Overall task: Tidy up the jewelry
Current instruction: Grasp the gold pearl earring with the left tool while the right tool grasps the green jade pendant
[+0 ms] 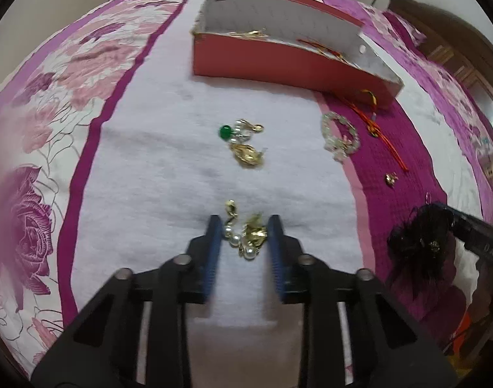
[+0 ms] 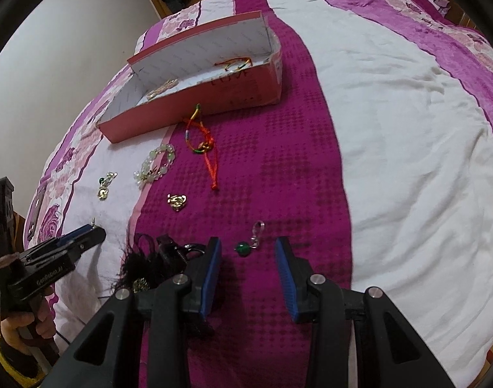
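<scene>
My left gripper [image 1: 245, 226] points down at the white strip of the bedspread. A small cluster of pearl and gold earrings [image 1: 246, 236] lies between its blue pads, close to both, with a sliver of cloth still showing at the left pad. In the right wrist view my right gripper [image 2: 248, 245] stands open over the magenta strip. A green bead pendant [image 2: 243, 247] with a silver clasp lies between its fingertips, untouched. The red box [image 1: 278, 61] sits further back and holds a gold piece and a red cord.
Loose on the bed are a green-bead and gold earring pair [image 1: 243, 144], a pale bead bracelet [image 2: 156, 168], a red cord bracelet [image 2: 201, 142] and a gold charm [image 2: 177, 201]. A black feather hair clip [image 2: 143, 258] lies left of my right gripper. A hand [image 2: 14, 326] holds the left gripper.
</scene>
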### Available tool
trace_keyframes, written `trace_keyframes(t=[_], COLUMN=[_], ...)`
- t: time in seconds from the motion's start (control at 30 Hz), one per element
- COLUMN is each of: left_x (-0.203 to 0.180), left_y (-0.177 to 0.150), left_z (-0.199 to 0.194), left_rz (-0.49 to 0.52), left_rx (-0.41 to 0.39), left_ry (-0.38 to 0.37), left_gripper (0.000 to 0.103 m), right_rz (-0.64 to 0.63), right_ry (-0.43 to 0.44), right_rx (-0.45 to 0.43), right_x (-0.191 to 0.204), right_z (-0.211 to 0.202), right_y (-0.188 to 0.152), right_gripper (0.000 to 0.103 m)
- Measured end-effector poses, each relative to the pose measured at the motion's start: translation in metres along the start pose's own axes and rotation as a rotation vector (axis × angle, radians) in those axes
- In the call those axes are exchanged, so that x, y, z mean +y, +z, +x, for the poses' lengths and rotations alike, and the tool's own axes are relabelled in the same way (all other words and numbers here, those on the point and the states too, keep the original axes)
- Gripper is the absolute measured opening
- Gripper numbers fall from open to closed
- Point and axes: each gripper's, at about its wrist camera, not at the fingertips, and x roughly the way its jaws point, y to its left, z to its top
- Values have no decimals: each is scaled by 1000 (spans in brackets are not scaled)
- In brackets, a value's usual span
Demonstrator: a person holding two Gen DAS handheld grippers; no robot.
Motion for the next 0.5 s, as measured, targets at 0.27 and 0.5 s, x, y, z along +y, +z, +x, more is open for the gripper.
trace_keyframes(t=[0.27,0.5], left_x=[12,13], left_y=[-5,-4], left_z=[-5,-9], left_rz=[-19,-32], left_rx=[-23,-35], left_ry=[-20,-38], left_gripper=[6,5], right_rz=[15,16], right_ry=[-4,-46], right_rx=[-13,-44], right_x=[3,0], right_z=[9,10], right_y=[-2,-7], right_gripper=[38,17])
